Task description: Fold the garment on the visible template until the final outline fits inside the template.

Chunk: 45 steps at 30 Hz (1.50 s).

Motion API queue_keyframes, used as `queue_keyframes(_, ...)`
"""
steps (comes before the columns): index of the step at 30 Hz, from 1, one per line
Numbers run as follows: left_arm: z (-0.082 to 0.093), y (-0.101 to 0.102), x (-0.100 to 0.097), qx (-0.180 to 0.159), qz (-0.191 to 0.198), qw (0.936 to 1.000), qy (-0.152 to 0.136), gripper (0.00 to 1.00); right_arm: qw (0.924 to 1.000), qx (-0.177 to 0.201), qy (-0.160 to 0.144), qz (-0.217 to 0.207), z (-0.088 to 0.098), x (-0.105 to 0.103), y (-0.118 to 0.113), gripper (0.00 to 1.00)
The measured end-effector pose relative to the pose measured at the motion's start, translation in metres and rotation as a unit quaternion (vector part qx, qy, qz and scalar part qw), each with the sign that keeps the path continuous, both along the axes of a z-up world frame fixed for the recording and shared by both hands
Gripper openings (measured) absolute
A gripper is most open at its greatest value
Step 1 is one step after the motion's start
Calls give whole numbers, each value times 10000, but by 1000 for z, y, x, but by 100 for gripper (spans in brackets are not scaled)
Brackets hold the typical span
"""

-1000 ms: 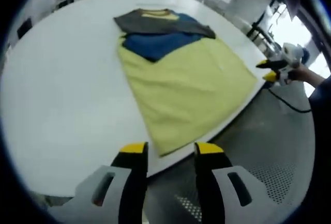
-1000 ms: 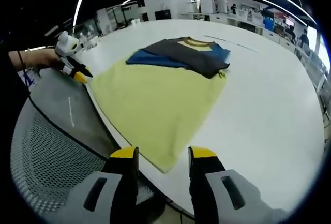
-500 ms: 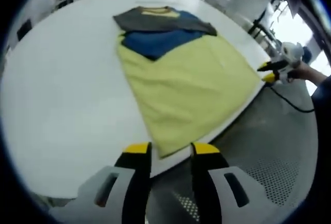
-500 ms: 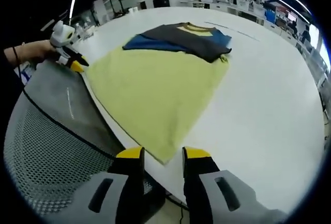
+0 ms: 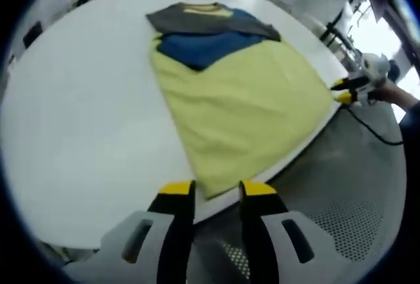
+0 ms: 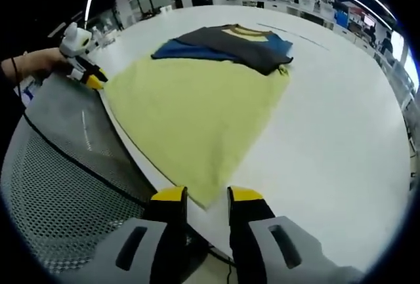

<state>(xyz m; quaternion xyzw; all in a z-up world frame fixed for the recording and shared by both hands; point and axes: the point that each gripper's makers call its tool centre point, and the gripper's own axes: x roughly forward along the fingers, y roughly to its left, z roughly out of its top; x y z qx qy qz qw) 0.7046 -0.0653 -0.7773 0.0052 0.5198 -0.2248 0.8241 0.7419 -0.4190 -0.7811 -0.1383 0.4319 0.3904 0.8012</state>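
Left gripper view has the left gripper [image 5: 209,191] drawn in on the near corner of the garment [image 5: 246,103], which lies flat on the white counter [image 5: 79,113] with its yellow hem along the counter's edge and its sleeves already folded across the collar end. Over the last second the fingers [image 5: 176,189] have narrowed from a wide gap to a slim one, and the corner now sits just between their yellow tips — not yet pinched, as far as can be seen. The right gripper view shows the same: the right gripper [image 6: 207,195] has closed in on the other hem corner [image 6: 202,195], its fingers [image 6: 169,196] nearly together but apparently holding nothing yet. Each gripper also appears small at the far corner in the other's view.

Judging by this, both hands are lining up to grip the hem and carry it toward the collar. No template outline can be made out, and no brand, label or writing is readable on the garment.
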Motion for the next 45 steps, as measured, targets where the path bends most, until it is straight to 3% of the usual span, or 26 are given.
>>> queue_keyframes(27, -5, -5, 1, 74, -13, 10000, 35, 7, 9991, -245, -201, 294, -3, 2, -1, 12)
queue_keyframes(38, -2, -15, -3, 200, -177, 9996, 33, 3, 9965, -367, -357, 658, -3, 1, 2, 9)
queue_keyframes(41, -1, -17, -4, 216, -229, 9995, -3, 1, 9966, -249, -225, 746, -3, -5, 8, 3)
queue_keyframes(45, -2, -17, -3, 241, -363, 9990, -114, 0, 9967, -313, -358, 663, -3, -2, 6, 3)
